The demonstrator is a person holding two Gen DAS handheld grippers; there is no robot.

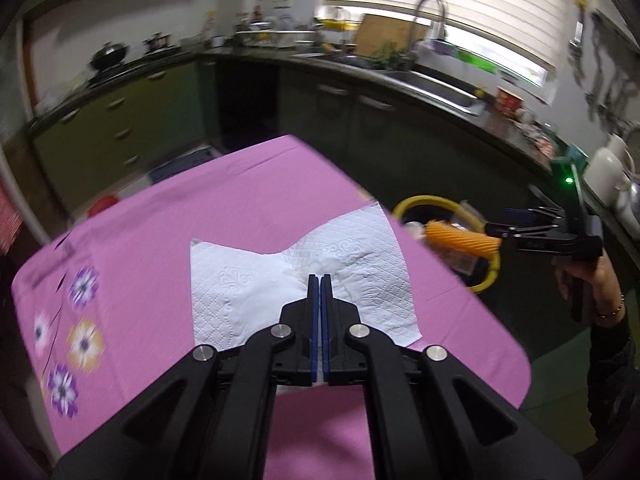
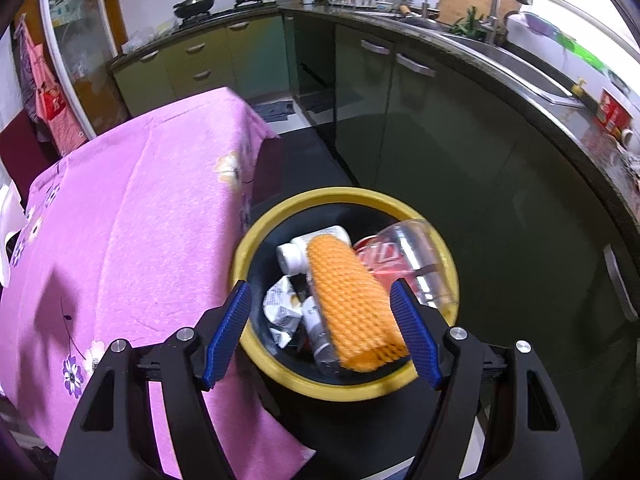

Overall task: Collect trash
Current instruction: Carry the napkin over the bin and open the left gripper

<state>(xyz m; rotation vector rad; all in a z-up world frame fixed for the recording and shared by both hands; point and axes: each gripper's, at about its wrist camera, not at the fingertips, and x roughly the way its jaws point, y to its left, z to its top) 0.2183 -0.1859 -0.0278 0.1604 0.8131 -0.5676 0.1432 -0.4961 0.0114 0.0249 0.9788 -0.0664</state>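
Above the pink-clothed desk, the left tongs pinch a limp, featherlight paper towel at its gathered middle, while the right tongs stand apart over the yellow-rimmed bin, a soft orange foam net lying loose between them.

My view: table under pink floral tablecloth. White paper napkin at cloth centre, pinched. Yellow-rimmed bin on floor at 3 o'clock off table edge. Blue mat on floor at 12.
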